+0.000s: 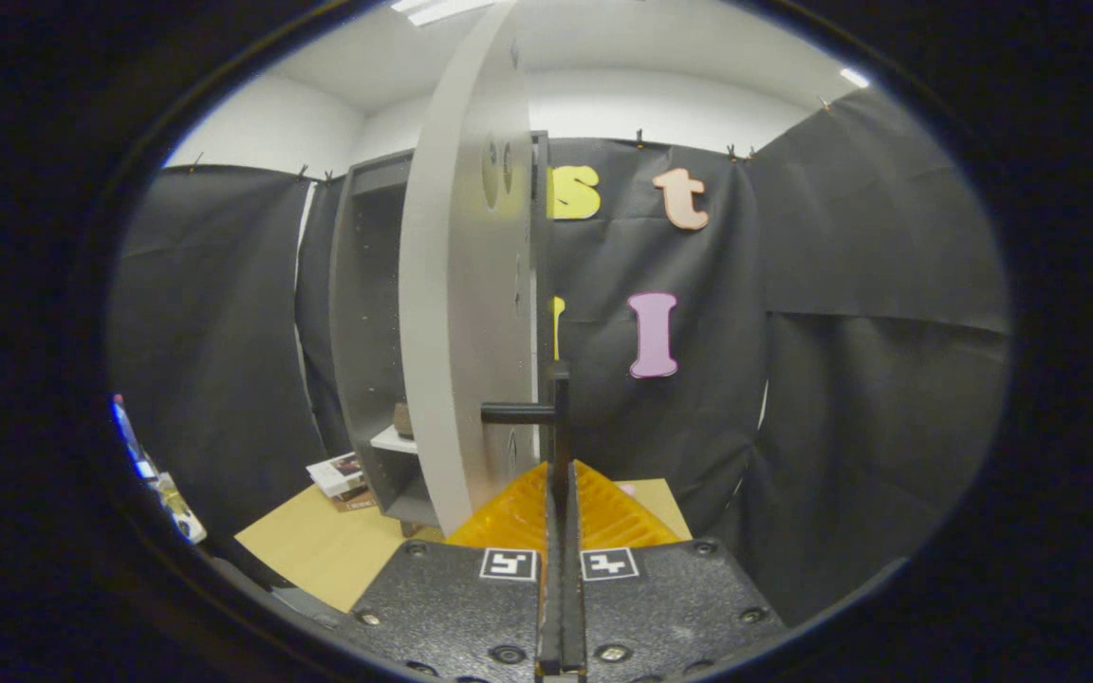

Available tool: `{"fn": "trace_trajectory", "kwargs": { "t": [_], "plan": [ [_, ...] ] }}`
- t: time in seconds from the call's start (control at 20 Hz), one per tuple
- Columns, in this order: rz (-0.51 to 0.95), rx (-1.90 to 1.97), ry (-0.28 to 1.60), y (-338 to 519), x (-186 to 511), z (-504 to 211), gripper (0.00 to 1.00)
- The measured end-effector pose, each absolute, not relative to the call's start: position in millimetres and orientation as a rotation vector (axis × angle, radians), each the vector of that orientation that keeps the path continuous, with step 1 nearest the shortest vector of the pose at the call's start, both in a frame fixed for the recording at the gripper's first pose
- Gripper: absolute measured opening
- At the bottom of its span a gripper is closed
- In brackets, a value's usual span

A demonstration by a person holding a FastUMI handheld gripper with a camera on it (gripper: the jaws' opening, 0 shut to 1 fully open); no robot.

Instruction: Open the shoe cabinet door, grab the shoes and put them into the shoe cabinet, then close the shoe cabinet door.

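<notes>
The grey shoe cabinet [366, 313] stands on a wooden table, and its door [456, 313] is swung out toward me so that I look along its edge. A dark bar handle [561, 398] sticks out from the door on a short bracket and runs down between my fingers. My gripper [561, 479] is shut on that handle, with both fingers [613, 517] pressed against it. Inside the cabinet, a small brown thing [403, 418], perhaps a shoe, rests on a white shelf [391, 439]; most of it is hidden by the door.
The wooden tabletop [319, 545] reaches out to the left of the fingers. A small stack of booklets [342, 474] lies on it beside the cabinet's foot. Black cloth walls close in behind and to the right. Some coloured items [153, 474] sit far left.
</notes>
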State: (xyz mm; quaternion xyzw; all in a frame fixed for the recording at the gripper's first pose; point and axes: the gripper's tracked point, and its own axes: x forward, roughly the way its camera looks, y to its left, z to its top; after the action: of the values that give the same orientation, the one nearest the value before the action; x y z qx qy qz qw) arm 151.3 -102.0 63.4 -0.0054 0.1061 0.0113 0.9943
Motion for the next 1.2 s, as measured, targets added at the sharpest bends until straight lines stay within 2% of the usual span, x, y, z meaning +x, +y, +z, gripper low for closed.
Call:
{"fn": "trace_trajectory", "kwargs": {
  "t": [0.15,0.25,0.4,0.65,1.0,1.2],
  "plan": [
    [0.055,-0.036,0.228,-107,148,61,0.04],
    [-0.019,-0.075,0.232,-117,141,57,0.09],
    [-0.054,-0.106,0.185,-115,127,62,0.16],
    [-0.177,-0.181,0.024,-125,126,75,1.00],
    [-0.012,-0.119,0.072,-62,119,29,1.00],
    [0.074,-0.085,0.090,-10,138,-7,1.00]
  ]
}}
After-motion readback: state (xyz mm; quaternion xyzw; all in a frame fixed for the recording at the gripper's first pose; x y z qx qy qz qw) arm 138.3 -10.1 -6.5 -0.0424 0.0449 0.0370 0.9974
